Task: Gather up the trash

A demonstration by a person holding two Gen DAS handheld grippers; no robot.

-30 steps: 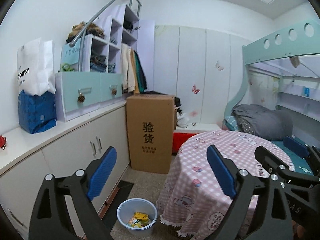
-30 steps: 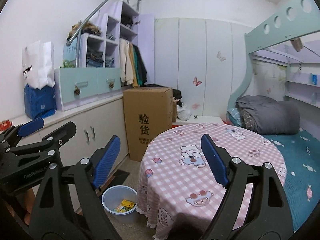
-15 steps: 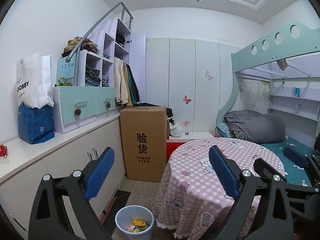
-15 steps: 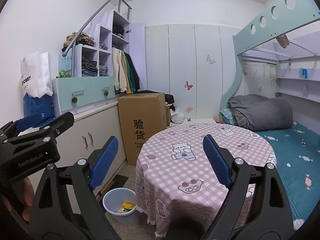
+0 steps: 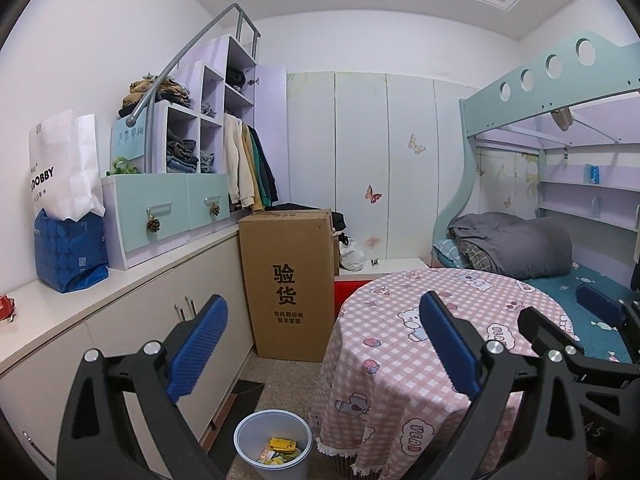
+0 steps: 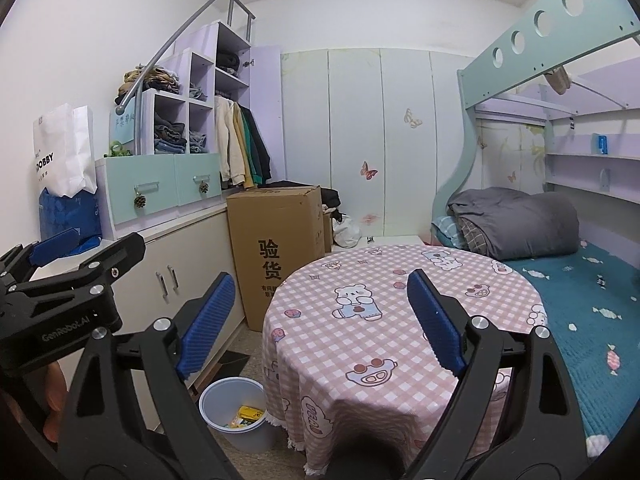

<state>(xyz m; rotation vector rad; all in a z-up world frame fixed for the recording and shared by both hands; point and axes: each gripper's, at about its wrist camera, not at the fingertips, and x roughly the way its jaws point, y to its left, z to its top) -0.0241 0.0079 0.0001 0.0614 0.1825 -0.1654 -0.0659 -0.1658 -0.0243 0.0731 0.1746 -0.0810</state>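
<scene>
Bin [image 5: 273,446], pale plastic, on floor between white cabinets [image 5: 168,320] and round bench [image 5: 452,320]; holds yellow wrappers [image 5: 282,446] = the trash, already inside. Seen in both views; in right view the bin [image 6: 234,414] sits at the cloth's fringe.

Writing, legible:
- Cardboard box [image 5: 290,284], upright beside cabinets: large black Chinese characters "验货", smaller line beneath too small to read.
- White paper bag [image 5: 64,168] on cabinet top: "DOBBY", first letters cut off by a fold. Stands in blue bag [image 5: 70,250].
- Bench cloth, pink check w/ bear prints: "YEAH" bubbles.
- Left gripper body, right view only [image 6: 60,304]: "GenRobot.AI".

Grippers:
- Left gripper [image 5: 320,344]: fingers wide apart, nothing between them, held above floor and bench edge.
- Right gripper [image 6: 316,320]: fingers wide apart, empty, over bench top.

View differences:
- Left view only: red item [image 5: 6,306] at cabinet-top edge; right gripper's fingers at far right [image 5: 600,310].
- Right view only: person's fingers [image 6: 54,392] behind left gripper; more of teal bedspread [image 6: 592,320].
- Both: bunk bed w/ grey duvet [image 5: 516,246], butterfly stickers on wardrobe [image 5: 372,194].
</scene>
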